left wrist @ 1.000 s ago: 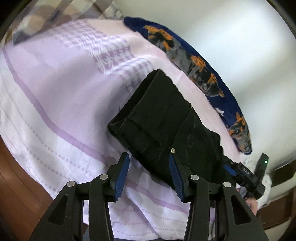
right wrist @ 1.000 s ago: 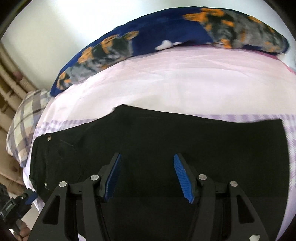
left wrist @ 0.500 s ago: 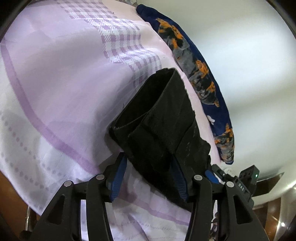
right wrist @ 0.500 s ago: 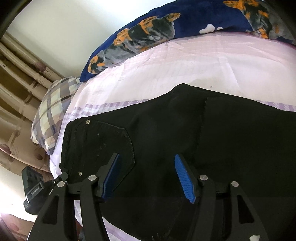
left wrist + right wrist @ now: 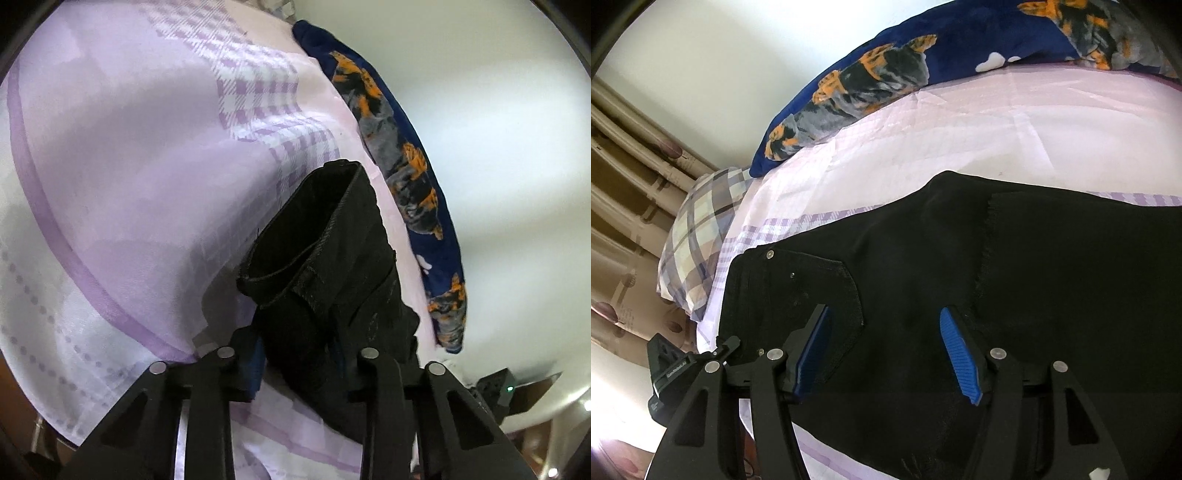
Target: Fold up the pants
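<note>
Our left claw (image 5: pixel 299 354) has just been closing, pinching the pants (image 5: pixel 997 295) at the waistband; they lie flat on the bed (image 5: pixel 997 122); our right claw (image 5: pixel 882 350) hangs open above them

Bare sheet (image 5: pixel 122 177) left of pants (image 5: pixel 332 266)

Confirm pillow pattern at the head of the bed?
Plaid: the pillow has cream, grey and brown checks. Best seen in the right wrist view.
</note>
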The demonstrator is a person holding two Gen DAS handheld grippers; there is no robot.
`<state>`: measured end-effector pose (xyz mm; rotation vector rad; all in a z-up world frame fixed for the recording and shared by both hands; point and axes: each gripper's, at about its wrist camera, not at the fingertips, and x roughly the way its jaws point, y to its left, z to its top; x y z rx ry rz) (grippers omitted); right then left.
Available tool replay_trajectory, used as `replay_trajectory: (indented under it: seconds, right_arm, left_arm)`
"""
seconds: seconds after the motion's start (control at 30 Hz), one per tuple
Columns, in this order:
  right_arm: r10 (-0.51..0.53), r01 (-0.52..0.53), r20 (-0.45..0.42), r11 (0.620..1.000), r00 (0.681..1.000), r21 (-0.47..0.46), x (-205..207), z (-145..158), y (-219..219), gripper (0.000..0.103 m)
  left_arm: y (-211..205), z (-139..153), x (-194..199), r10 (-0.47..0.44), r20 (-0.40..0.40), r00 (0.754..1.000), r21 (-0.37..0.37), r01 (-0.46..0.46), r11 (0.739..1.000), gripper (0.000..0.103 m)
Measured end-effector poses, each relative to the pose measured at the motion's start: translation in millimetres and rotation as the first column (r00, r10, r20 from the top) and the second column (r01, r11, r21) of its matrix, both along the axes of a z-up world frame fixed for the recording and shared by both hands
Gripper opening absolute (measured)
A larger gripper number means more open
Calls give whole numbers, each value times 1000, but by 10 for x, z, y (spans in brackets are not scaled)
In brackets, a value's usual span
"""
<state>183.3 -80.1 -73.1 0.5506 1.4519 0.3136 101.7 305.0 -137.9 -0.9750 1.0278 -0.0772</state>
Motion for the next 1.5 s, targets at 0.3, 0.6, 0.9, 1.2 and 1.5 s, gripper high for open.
replay_trajectory:
  seconds: [0.3, 0.6, 0.9, 1.2, 1.5]
  right_arm:
    - [-4, 5, 27, 999, 1000, -42, -82, 121, -127, 61]
    - [-76, 80, 65, 995, 995, -53, -213, 322, -619, 61]
    - [-222, 229, 87, 969, 971, -88, -518, 447, -1512, 62]
    - [-291, 296, 70, 951, 954, -89, -727, 363, -1894, 62]
    - [-321, 320, -1, 946, 947, -53, -827, 159, -1838, 61]
  left_arm:
    - [-408, 574, 86, -128, 148, 981, 214, 95, 972, 23]
    - [-1246, 1265, 373, -351, 271, 896, 338, 253, 907, 22]
    - [-2504, 1563, 527, -623, 233, 746, 447, 487, 750, 22]
    - [-3321, 1105, 274, -765, 123, 632, 442, 656, 612, 22]
    - [-3492, 860, 178, -790, 49, 611, 436, 698, 568, 22]
